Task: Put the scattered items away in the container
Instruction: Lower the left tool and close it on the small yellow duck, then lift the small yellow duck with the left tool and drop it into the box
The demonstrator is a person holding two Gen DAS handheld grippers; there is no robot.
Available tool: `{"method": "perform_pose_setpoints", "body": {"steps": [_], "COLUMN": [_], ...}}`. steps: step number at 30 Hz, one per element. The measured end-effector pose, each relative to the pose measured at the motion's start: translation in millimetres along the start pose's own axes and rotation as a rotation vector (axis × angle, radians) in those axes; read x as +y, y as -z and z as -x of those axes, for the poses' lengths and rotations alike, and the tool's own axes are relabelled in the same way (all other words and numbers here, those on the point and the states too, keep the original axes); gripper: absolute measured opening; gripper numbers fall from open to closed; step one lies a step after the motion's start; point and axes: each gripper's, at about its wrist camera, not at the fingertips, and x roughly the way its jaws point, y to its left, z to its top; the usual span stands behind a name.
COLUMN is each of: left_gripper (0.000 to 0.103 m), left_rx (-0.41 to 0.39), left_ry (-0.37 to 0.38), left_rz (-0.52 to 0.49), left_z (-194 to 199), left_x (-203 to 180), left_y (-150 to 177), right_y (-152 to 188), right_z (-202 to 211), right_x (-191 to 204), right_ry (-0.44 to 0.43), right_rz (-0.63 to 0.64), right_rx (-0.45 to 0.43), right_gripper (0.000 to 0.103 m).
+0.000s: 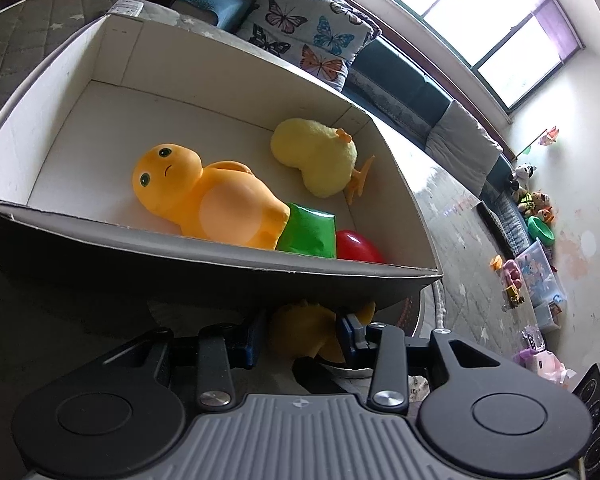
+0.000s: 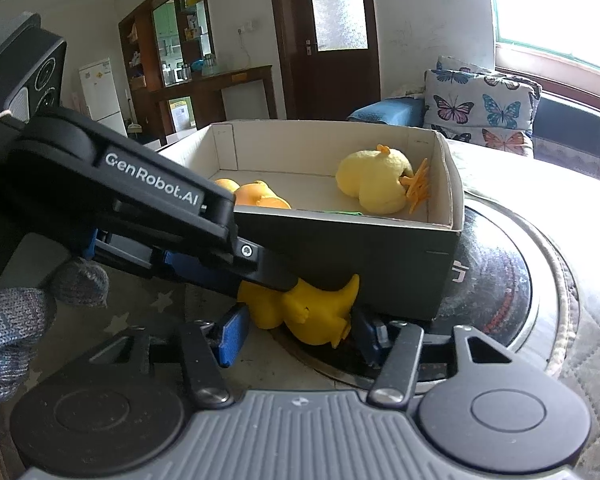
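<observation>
A cardboard box with a white inside holds an orange rubber figure, a pale yellow plush chick, a green packet and a red ball. A yellow toy duck lies on the table against the box's near wall. My left gripper has its blue fingers on both sides of the duck; its arm reaches in from the left. My right gripper is open, its fingers standing either side of the same duck.
The box sits on a round dark tabletop with a star-patterned quilt around it. A butterfly cushion and a sofa lie behind. Toys and bins stand along the far wall.
</observation>
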Motion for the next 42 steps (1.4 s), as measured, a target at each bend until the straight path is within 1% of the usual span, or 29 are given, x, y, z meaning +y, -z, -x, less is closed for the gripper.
{"method": "perform_pose_setpoints", "body": {"steps": [9, 14, 19, 24, 28, 33, 37, 42], "left_gripper": [0.038, 0.037, 0.037, 0.036, 0.036, 0.035, 0.035, 0.035], "left_rx": [-0.032, -0.058, -0.11, -0.165, -0.201, -0.231, -0.23, -0.211], "left_ry": [0.014, 0.028, 0.044, 0.058, 0.055, 0.04, 0.022, 0.008], "left_rz": [-0.022, -0.024, -0.024, -0.026, -0.023, -0.021, -0.008, 0.016], "left_z": [22.1, 38.0, 57.0, 72.3, 76.4, 73.9, 64.7, 51.0], "left_x": [-8.7, -14.4, -21.6, -26.4, -25.3, -17.7, -8.0, 5.9], "left_y": [10.1, 13.4, 9.2, -3.0, -20.7, -44.7, -61.0, -72.2], "right_y": [-1.4, -6.5, -17.1, -33.7, -50.5, -68.9, -78.8, -85.1], "right_z": [24.6, 40.6, 54.3, 61.1, 54.0, 33.2, 12.2, -13.7], "right_x": [9.7, 16.7, 24.9, 30.9, 33.2, 34.5, 31.8, 26.7], "right_ry": [0.012, 0.02, 0.028, 0.036, 0.038, 0.034, 0.019, 0.01], "right_rz": [0.015, 0.034, 0.056, 0.075, 0.083, 0.083, 0.051, 0.032], "right_rx": [-0.045, -0.086, -0.138, -0.19, -0.216, -0.228, -0.222, -0.193], "right_gripper": [0.049, 0.046, 0.045, 0.045, 0.045, 0.045, 0.045, 0.045]}}
